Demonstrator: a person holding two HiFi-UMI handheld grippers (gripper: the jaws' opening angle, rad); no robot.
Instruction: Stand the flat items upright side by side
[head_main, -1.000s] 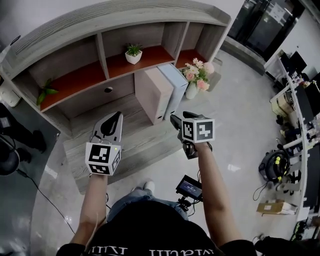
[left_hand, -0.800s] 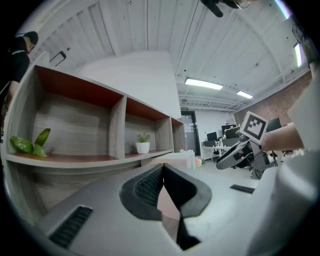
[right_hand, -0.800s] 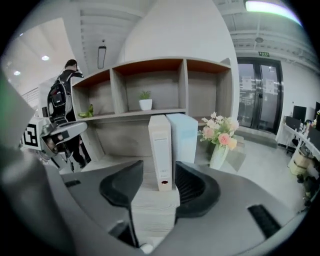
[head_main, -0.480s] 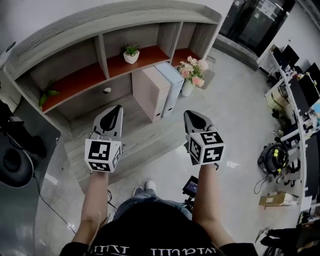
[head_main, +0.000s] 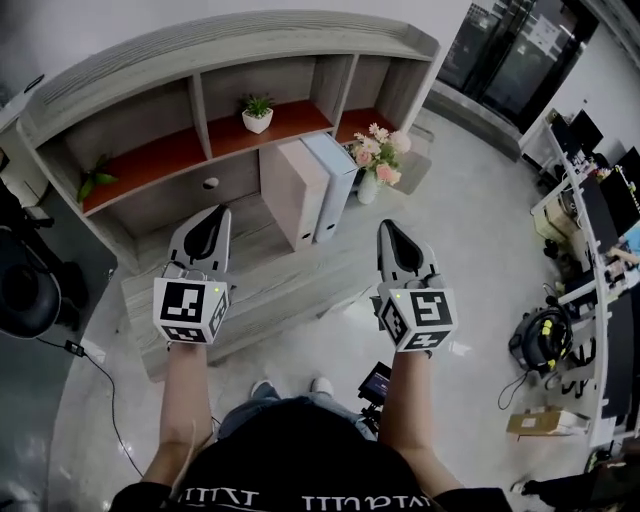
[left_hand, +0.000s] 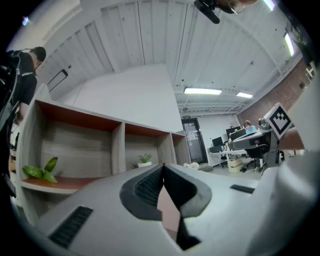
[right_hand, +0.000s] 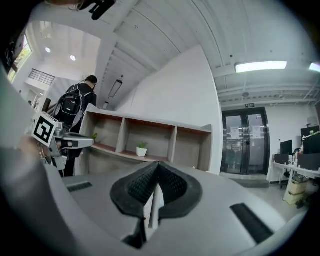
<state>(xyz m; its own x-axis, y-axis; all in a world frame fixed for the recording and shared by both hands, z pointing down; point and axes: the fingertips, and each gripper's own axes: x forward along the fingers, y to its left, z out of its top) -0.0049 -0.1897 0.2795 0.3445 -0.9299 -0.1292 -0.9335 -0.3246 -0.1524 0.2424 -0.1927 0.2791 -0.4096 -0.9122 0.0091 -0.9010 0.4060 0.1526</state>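
Grey wood-grain shelf unit (head_main: 230, 40), three open bays with red-brown boards. Left bay: a leafy green plant (head_main: 93, 180). Middle bay: a small potted plant (head_main: 257, 112) in a white pot. Right bay mostly out of sight.

Below and in front, a low grey ledge (head_main: 250, 290) over the glossy floor (head_main: 470, 250). On the ledge, a pink binder (head_main: 288, 190) and a blue binder (head_main: 330, 175), both upright, side by side, touching. Vase of flowers (head_main: 374, 160) just right of the blue binder; ledge or floor under it, unclear.
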